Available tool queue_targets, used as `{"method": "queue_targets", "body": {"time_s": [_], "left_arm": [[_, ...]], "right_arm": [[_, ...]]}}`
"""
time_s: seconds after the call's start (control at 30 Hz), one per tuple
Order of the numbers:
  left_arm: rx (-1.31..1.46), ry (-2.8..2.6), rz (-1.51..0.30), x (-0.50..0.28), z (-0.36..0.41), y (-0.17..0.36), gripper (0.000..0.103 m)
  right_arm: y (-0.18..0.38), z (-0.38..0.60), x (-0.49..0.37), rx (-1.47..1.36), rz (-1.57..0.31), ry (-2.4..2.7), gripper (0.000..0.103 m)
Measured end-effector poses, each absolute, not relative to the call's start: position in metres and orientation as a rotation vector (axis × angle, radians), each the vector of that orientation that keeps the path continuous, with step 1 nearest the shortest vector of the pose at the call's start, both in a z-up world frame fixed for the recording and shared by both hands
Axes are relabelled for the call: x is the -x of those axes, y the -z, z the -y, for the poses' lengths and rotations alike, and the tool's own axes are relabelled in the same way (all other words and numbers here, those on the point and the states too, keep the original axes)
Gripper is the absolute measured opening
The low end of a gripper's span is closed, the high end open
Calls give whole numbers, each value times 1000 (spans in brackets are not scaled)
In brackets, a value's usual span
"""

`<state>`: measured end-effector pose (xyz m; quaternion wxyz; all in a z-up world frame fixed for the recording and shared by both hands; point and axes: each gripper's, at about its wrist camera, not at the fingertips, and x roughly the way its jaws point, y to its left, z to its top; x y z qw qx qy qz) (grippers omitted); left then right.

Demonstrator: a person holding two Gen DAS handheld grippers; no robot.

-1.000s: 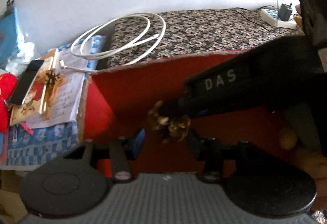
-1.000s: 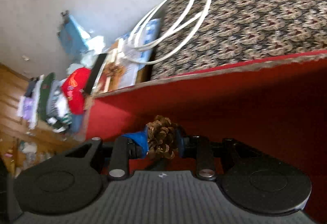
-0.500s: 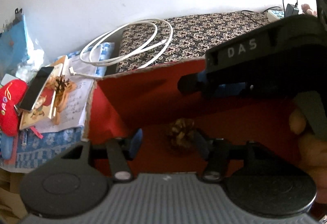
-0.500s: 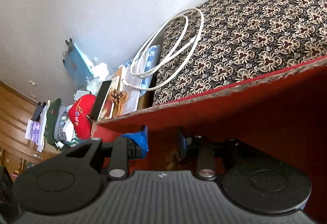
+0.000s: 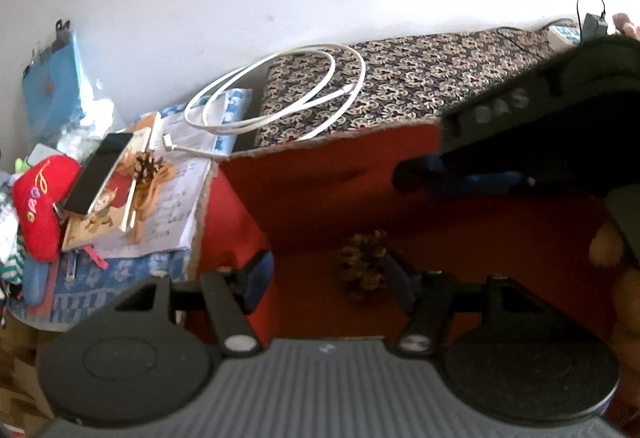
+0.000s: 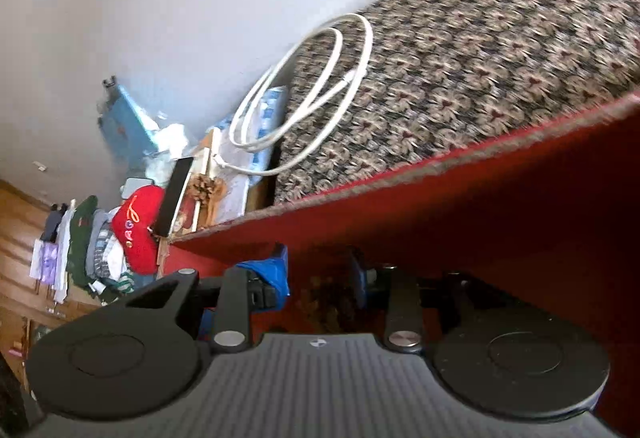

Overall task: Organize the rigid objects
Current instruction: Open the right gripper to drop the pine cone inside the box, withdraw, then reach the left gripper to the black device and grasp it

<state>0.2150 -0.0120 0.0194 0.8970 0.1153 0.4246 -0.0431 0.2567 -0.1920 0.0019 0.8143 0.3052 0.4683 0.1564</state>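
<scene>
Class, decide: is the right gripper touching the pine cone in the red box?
Apart. The left wrist view shows the right gripper raised, with red box wall visible between it and the pine cone.

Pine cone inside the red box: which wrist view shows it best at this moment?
The left wrist view: the pine cone lies lit and whole on the floor of the red box. In the right wrist view it is only a dark, shadowed shape between that gripper's fingers.

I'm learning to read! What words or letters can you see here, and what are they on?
"DAS": on the side of the right gripper, blurry.
Curly embroidered word on the red heart pillow: too loopy to read for sure.
Printed page under the pine cone ornament: print too small to read.
</scene>
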Motion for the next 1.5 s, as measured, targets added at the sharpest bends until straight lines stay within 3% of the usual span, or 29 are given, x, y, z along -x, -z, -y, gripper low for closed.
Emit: {"method": "queue_targets", "body": {"time_s": [0.77,1.13,1.5], "left_arm": [[-122,247,-703,-65,10,-89,71],[-128,367,-727,-16,18,-73,72],[-126,562,-840,12,62,-29,73]], "right_arm": [[-65,209,-105,-509,-782,-257,17],[-67,256,-40,-487,-726,-158,18],[-28,305,-4,-495,-821,-65,18]]}}
